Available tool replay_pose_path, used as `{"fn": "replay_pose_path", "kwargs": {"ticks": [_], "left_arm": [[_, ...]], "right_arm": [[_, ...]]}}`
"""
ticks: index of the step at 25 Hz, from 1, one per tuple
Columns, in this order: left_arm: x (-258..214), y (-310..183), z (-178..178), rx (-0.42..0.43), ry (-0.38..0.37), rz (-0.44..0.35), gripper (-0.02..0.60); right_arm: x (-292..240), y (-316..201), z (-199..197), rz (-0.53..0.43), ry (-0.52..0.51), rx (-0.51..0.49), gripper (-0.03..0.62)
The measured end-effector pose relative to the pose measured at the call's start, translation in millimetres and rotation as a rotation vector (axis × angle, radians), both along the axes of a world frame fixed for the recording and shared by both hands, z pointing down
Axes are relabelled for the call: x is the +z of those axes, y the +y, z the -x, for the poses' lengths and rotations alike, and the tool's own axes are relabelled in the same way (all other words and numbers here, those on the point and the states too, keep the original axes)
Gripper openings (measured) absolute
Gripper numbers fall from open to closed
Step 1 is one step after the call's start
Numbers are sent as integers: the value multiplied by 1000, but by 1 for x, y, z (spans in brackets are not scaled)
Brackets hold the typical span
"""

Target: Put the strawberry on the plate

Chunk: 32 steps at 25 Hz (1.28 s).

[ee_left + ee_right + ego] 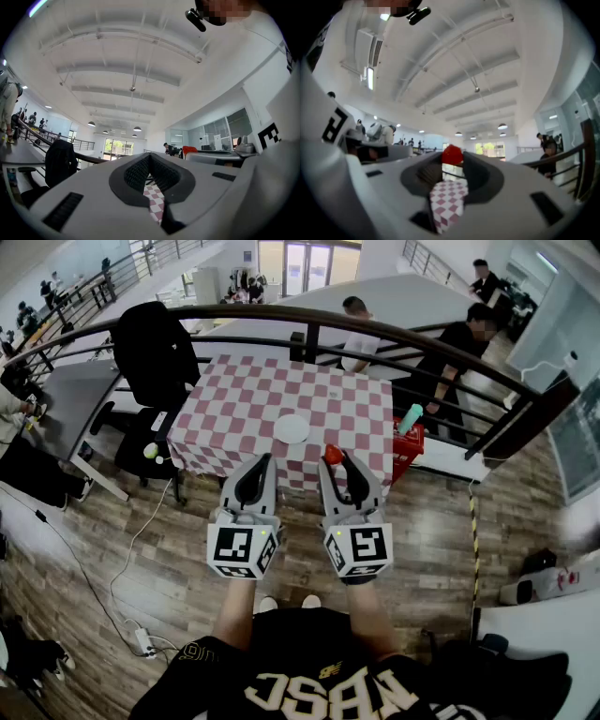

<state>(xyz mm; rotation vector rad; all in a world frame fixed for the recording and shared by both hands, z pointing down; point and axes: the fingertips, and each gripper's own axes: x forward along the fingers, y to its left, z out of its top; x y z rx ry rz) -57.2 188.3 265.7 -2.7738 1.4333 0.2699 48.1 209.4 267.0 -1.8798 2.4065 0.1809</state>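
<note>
The right gripper (337, 457) has its fingers (354, 482) closed on the strawberry (333, 455), pinching it at the very tips. They stand fairly wide because the fruit fills the gap. The left gripper (265, 459) is level with it just to the left, its fingers (253, 482) brought together at the tips with nothing between them; through the slot behind the tips I see only checked cloth.

Both grippers reach in from over the wooden floor (431, 531) toward the near edge of the counter (244, 399), which is covered in a red-and-white checked cloth. The white plate (292, 428) lies on that cloth, with only cloth between it and the fruit. A black office chair (155, 352) stands at the counter's left, a red bin (406, 448) holding a teal bottle (410, 418) at its right, and a dark curved railing (375, 329) runs behind, with people beyond it.

The strawberry is small, bright red and rounded, a little blurred in the right gripper view. It sits at the outermost end of the right fingers, raised clear of the cloth, just short and to the right of the plate.
</note>
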Motion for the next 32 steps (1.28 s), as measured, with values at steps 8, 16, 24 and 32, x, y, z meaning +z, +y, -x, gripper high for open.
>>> {"fn": "replay_pose_path", "kwargs": {"ticks": [8,16,24,32], "left_arm": [[13,1,-22,0,-30,25,9],[35,6,-60,25,-116,41,9],[60,-49,-68,27,-104,106,9],[66,-175,-71,76,-78,111,9]], "right_arm": [[10,2,-20,15,-9,-11,143],[26,0,-45,32,-69,-18,143],[51,-44,-58,81,-35,-7,143],[55,-172,-51,101,-2,27,143]]}}
